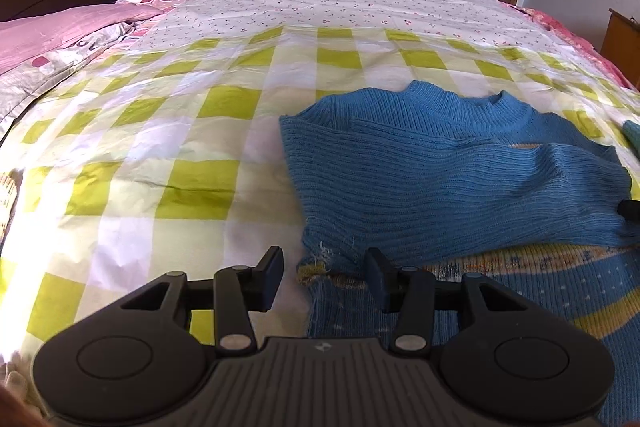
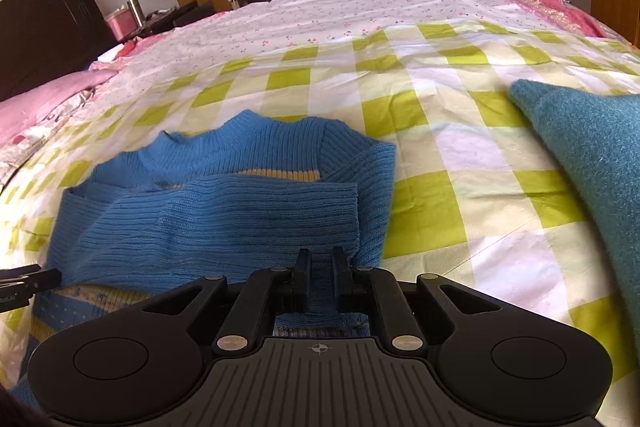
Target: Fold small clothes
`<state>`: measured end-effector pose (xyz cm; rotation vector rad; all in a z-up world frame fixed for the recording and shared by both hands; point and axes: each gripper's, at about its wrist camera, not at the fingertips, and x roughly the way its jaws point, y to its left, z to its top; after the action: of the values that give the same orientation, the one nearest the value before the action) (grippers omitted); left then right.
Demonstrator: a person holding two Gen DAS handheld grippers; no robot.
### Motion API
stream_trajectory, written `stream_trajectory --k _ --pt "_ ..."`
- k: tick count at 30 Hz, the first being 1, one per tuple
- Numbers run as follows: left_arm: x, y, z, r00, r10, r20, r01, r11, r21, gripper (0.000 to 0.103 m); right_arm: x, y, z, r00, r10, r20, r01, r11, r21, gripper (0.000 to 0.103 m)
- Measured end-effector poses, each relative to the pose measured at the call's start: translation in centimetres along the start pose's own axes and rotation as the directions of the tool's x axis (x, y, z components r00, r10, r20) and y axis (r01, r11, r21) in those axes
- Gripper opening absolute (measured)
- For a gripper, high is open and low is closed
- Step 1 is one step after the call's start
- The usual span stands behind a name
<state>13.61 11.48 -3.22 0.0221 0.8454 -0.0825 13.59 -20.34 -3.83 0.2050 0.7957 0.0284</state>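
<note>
Blue sweater (image 2: 224, 203) sleeves folded in; hem-to-collar fold pending. Right gripper (image 2: 320, 267) jaws clamped on sleeve, left gripper (image 1: 324, 275) jaws apart at hem.

- Left gripper (image 1: 324, 277) pointed forward and down at the bed, jaws parted, nothing pressed between the pads; its left finger (image 1: 269, 279) stood over bare sheet.
- Right gripper (image 2: 322, 281) pointed forward and down, jaws nearly together, blue knit between the fingers (image 2: 301, 279); whether the pads pinched it could not be told.
</note>
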Motion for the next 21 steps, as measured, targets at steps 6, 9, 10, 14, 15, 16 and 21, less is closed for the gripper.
stream_trajectory --k 6,9,10,14,15,16,21 --pt "-3.6 1.2 -2.5 1.000 -0.022 -0.021 0.022 1.000 -0.002 0.050 -4.0 0.9 -0.3 1.000 0.026 0.010 -0.025 0.999 -0.037 0.016" --pt "-6.0 1.9 -4.8 0.997 -0.045 -0.059 0.045 0.999 0.007 0.050 -6.9 1.1 -2.0 0.999 0.038 -0.008 -0.038 0.997 -0.074 0.017" --pt "-6.7 2.0 -5.6 0.997 -0.046 -0.069 0.047 0.999 0.013 0.050 -7.8 1.0 -2.8 0.999 0.045 -0.023 -0.046 0.996 -0.079 0.017" --pt "-9.6 2.7 -8.9 0.992 -0.040 -0.117 0.042 0.999 0.018 0.050 -10.9 0.1 -6.6 0.995 0.051 -0.086 -0.057 0.996 -0.068 0.018" --pt "-10.2 2.9 -9.6 0.990 -0.046 -0.131 0.047 0.999 0.005 0.050 -11.5 -0.2 -7.6 0.993 0.052 -0.108 -0.058 0.997 -0.057 0.018" --pt "-10.6 3.1 -10.2 0.989 -0.050 -0.139 0.051 0.999 -0.002 0.050 -11.9 -0.5 -8.4 0.991 0.052 -0.125 -0.059 0.997 -0.047 0.018" --pt "-12.7 2.9 -13.3 0.982 -0.039 -0.186 0.041 0.999 0.007 0.050 -14.7 -1.4 -12.2 0.983 0.047 -0.175 -0.051 0.999 -0.017 0.019"
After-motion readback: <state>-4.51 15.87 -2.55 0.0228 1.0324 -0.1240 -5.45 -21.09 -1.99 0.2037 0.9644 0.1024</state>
